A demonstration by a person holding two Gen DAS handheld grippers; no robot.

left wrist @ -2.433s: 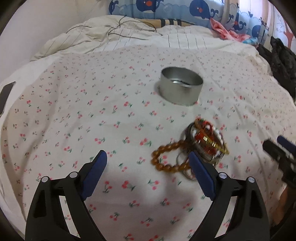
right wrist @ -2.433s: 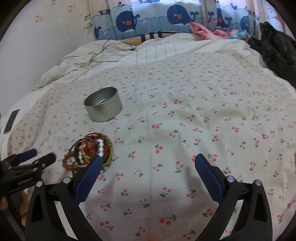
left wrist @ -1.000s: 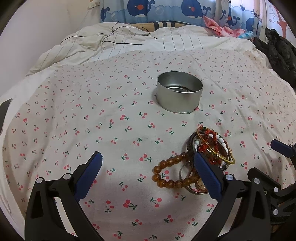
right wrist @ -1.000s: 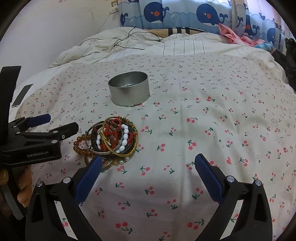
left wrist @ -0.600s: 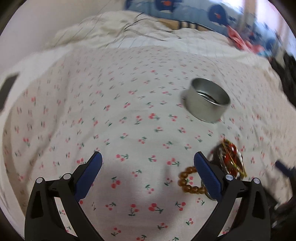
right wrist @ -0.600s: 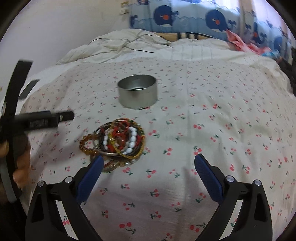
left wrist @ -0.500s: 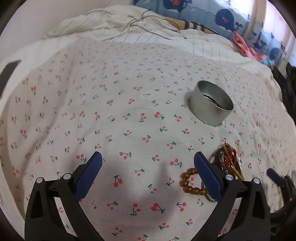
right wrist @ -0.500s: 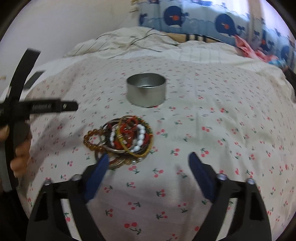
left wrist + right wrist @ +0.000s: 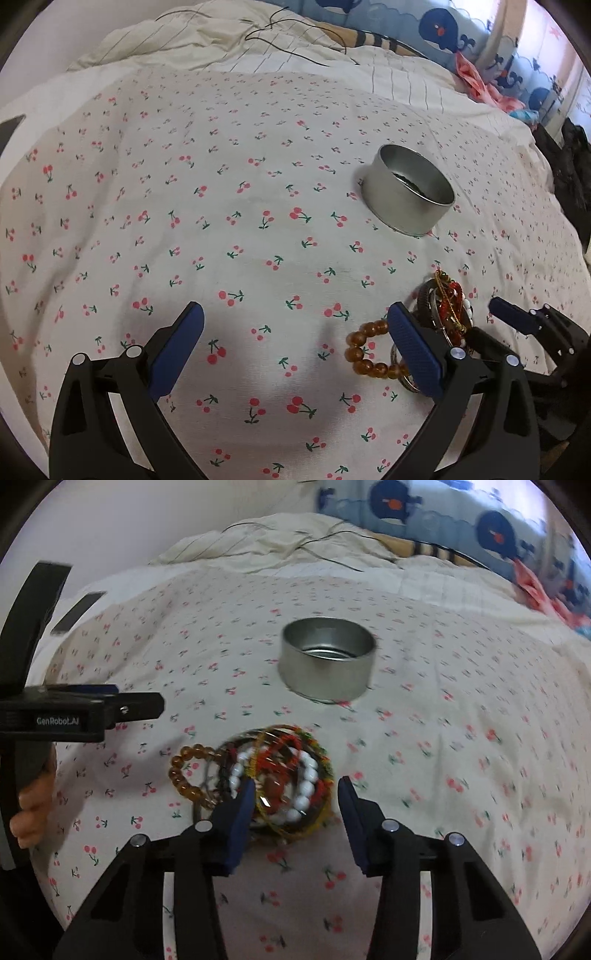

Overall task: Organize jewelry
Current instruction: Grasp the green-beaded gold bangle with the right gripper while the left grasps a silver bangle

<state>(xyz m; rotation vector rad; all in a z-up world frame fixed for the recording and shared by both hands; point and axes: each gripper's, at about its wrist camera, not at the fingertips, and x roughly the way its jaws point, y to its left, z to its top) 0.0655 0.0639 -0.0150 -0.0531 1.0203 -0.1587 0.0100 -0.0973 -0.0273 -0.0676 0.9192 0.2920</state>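
Since a second ago the right gripper (image 9: 295, 794) has swung over the pile of bracelets (image 9: 280, 779), which then lay off to the left of its fingers, and its jaws, then spread wide, are closing, with the near part of the pile between the blue pads but not yet pinched. The left finger's tip overlaps the pile's near rim; the right pad stands just clear of it. The pile is a tangle of hoops: thin gold-coloured bangles, a strand of round white beads, red and green beaded loops, and a darker band underneath that is hard to make out. An amber bead bracelet (image 9: 186, 771) of glossy round beads sticks out from the pile's left side. Beyond the pile, near the middle of the bed, stands a round metal tin (image 9: 327, 661), brushed silver, open-topped and shallow; its contents cannot be told. Everything rests on a soft white bedsheet (image 9: 461, 720) printed with small red cherries. The left gripper (image 9: 295, 339) hangs with its jaws wide apart and only sheet between them; its right finger hides part of the pile. A flat dark phone-like slab (image 9: 77, 613) lies at the bed's left edge, and motion blur smears the right side of the right wrist view.
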